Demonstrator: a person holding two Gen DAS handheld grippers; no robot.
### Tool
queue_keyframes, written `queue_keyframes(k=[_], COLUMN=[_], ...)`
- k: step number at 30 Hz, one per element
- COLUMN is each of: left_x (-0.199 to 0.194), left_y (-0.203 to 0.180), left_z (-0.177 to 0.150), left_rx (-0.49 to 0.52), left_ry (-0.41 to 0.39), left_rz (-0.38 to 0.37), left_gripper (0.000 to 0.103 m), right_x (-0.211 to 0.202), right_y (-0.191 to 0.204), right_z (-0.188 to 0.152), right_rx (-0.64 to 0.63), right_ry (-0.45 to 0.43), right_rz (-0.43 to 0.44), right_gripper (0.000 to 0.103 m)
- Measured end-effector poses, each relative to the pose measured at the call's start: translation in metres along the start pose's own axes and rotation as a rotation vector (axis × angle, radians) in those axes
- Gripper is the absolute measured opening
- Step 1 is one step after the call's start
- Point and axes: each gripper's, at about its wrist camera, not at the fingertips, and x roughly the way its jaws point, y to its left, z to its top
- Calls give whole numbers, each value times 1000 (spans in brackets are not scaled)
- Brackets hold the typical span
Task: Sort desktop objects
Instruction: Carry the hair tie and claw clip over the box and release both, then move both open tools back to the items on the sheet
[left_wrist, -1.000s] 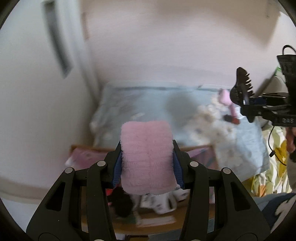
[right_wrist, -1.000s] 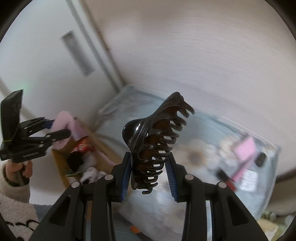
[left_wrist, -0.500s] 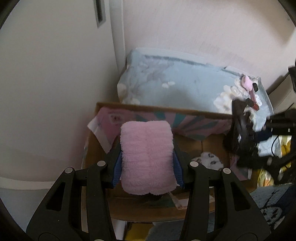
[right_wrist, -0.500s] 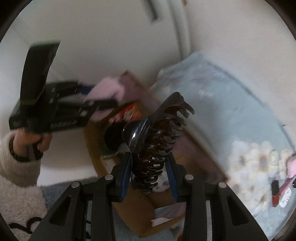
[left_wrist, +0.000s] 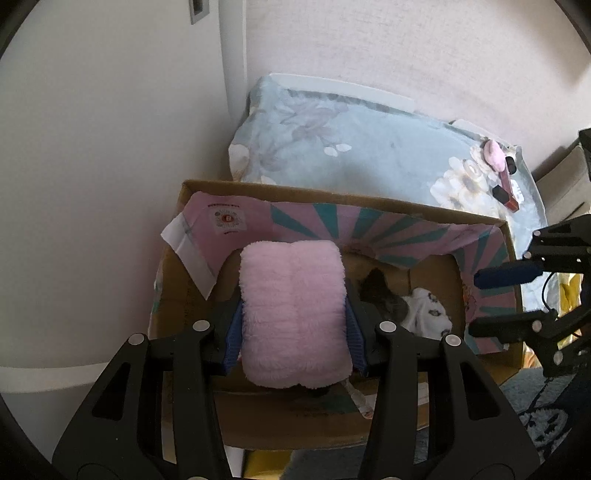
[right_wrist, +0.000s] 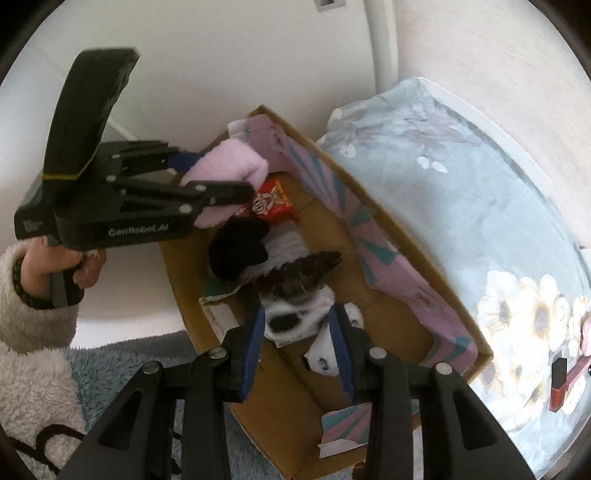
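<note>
My left gripper is shut on a fluffy pink cloth and holds it over the left part of the cardboard box; the cloth also shows in the right wrist view. My right gripper is open and empty above the box. The dark hair claw clip, blurred, lies or falls in the box on a black-and-white plush item. A black fuzzy item and a red snack packet also lie in the box.
The box stands on the floor against a table covered with a pale blue floral cloth. A pink item and a red lipstick lie on its far right end. A blue-grey rug lies under the box. White wall stands on the left.
Both grippers moved over the box. My right gripper opened and let go of the dark claw clip, which now is in the box. The left still holds the pink cloth.
</note>
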Motion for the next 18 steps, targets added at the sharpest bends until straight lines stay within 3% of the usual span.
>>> queue_keyframes(k=[1, 2, 3, 4, 11, 18], left_x=[0, 1, 2, 0, -4, -12], left_y=[-1, -3, -4, -5, -16, -43], left_z=[1, 3, 5, 6, 13, 20], left_rx=[5, 11, 15, 20, 62, 134], left_ry=[3, 15, 19, 9, 8, -10], left_rz=[2, 10, 24, 47, 83, 71], left_gripper=[55, 82, 97, 103, 103, 103], right_x=[0, 0, -2, -3, -20, -49], right_y=[-5, -8, -10, -13, -19, -37], right_z=[1, 2, 2, 2, -5, -19], right_rx=[28, 52, 69, 84, 116, 178], right_ry=[1, 5, 5, 3, -44, -172], right_rz=[7, 7, 5, 2, 7, -124], right_gripper=[41, 47, 49, 51, 56, 57])
